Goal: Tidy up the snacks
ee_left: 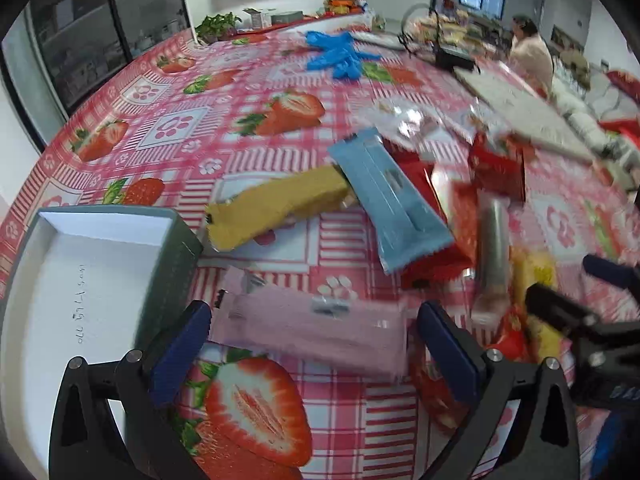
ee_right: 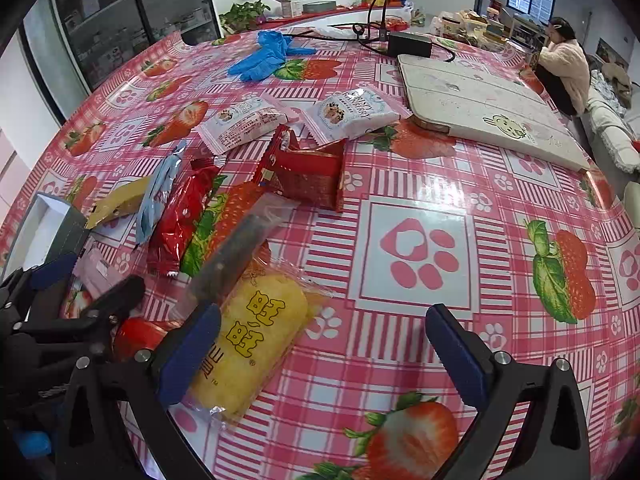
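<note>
The left gripper point(ee_left: 312, 344) gapes wide around a pink snack bar point(ee_left: 316, 330) beside the box point(ee_left: 100, 280). The right gripper point(ee_right: 322, 352) spreads wide, empty, beside a yellow packet point(ee_right: 256, 340) printed "旺旺", mid-table.

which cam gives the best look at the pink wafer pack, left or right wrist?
Left wrist. The pink wafer pack lies full length across the open left claw, a bit motion-blurred. In the right wrist view only a sliver of it shows at the left edge, mostly hidden behind the left claw.
</note>
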